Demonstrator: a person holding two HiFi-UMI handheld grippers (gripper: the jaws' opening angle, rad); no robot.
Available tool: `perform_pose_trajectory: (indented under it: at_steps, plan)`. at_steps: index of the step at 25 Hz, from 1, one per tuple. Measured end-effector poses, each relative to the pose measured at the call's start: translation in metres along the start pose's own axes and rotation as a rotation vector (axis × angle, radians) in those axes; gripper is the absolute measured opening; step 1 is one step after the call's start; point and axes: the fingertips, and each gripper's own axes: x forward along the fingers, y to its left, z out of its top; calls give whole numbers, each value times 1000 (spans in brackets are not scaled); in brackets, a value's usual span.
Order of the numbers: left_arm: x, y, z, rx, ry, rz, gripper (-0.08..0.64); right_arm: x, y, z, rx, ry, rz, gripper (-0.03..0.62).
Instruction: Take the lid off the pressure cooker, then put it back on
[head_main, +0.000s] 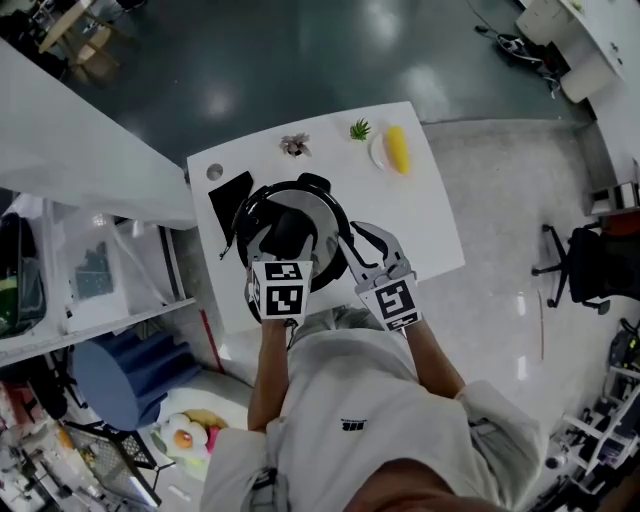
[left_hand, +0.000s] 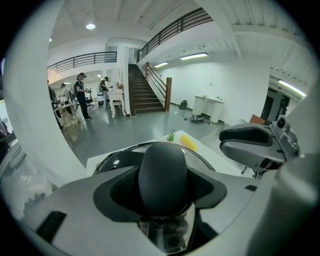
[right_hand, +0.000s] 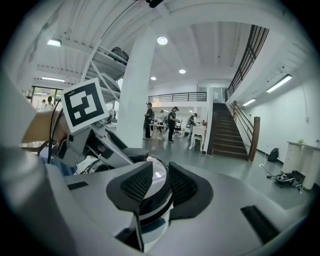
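Two grippers reach forward from the person's white-shirted body to the pressure cooker (head_main: 334, 268), which stands near the front edge of a white table (head_main: 440, 235). The left gripper (head_main: 288, 233) points steeply down onto the cooker's silvery lid (head_main: 322, 213), which sits in place on the pot. Its two dark pads hug the lid's rounded black knob (left_hand: 162, 172) from either side, with no gap showing in the left gripper view. The right gripper (right_hand: 152, 187) comes in lower, at the cooker's right edge. Its jaws are almost together and pinch the dark, silver-banded rim there.

Just left of the cooker lies a flat black mat (head_main: 229, 196), and a small grey disc (head_main: 214, 171) sits beyond that. One black side handle (head_main: 314, 181) juts from the cooker's far side. Along the table's back edge are a small brownish ornament (head_main: 295, 145), a little green plant (head_main: 360, 129) and a yellow corn cob (head_main: 398, 149) on a white plate. Past the table stretches a dark glossy floor. A black office chair (head_main: 588, 264) stands well off to the right.
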Motion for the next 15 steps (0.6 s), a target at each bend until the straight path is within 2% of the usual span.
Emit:
perform_pose_trajectory:
  at_steps: [5, 10, 15]
  plan:
    - [-5, 3, 1, -53, -57, 82, 308, -5, -5, -3, -11, -54, 62, 101]
    - [-24, -1, 3, -36, -213, 156, 324, -16, -4, 2, -7, -81, 104, 101]
    - [-65, -16, 16, 3, -364, 223, 304, -24, 1, 8, -75, -118, 121, 101]
